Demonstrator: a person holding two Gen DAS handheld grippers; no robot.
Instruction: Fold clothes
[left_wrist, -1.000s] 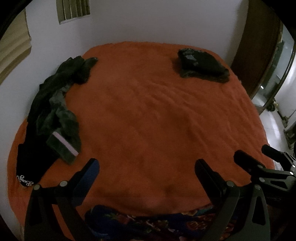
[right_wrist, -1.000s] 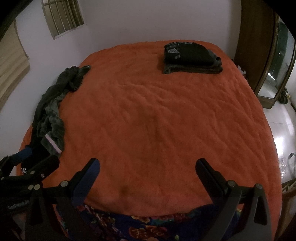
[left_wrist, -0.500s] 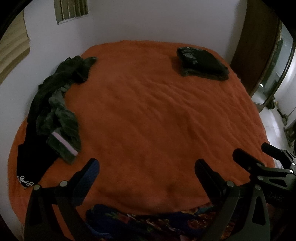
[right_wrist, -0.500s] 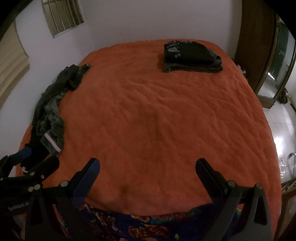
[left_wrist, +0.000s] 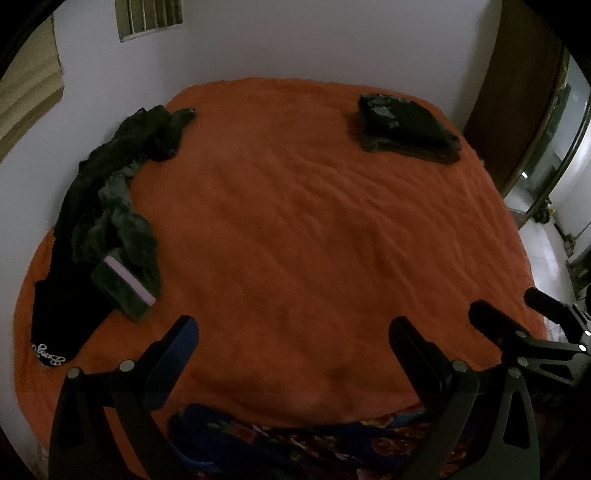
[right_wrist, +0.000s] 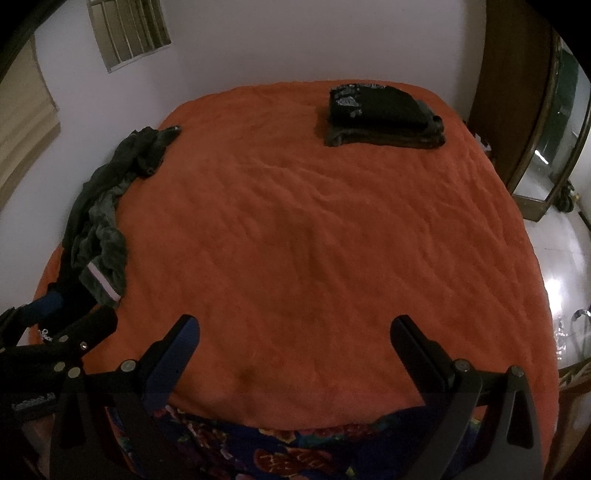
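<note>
I have the bed's orange blanket (right_wrist: 332, 240) filling most of both views, and it carries everything: a loose string of unfolded dark clothes (left_wrist: 110, 206) runs along its left edge beside the white wall (right_wrist: 277, 40), and a neat folded stack (right_wrist: 384, 116) sits at the far right corner, well apart from the heap. The whole middle of the blanket is bare and gently wrinkled, so there is wide room between the two lots. At the near edge a dark floral sheet (right_wrist: 295, 450) shows under the blanket. On the right a wooden-framed mirror (right_wrist: 554, 140) stands past the bed above a shiny floor. My left gripper (left_wrist: 291, 332) hangs over the near edge with its fingers spread wide and nothing between them, touching nothing. My right gripper (right_wrist: 295, 328) is just the same, fingers wide apart and empty, off the blanket. A striped waistband (left_wrist: 127, 275) lies at the near end of the heap, close to the left gripper's blue-padded finger (left_wrist: 181, 343).
</note>
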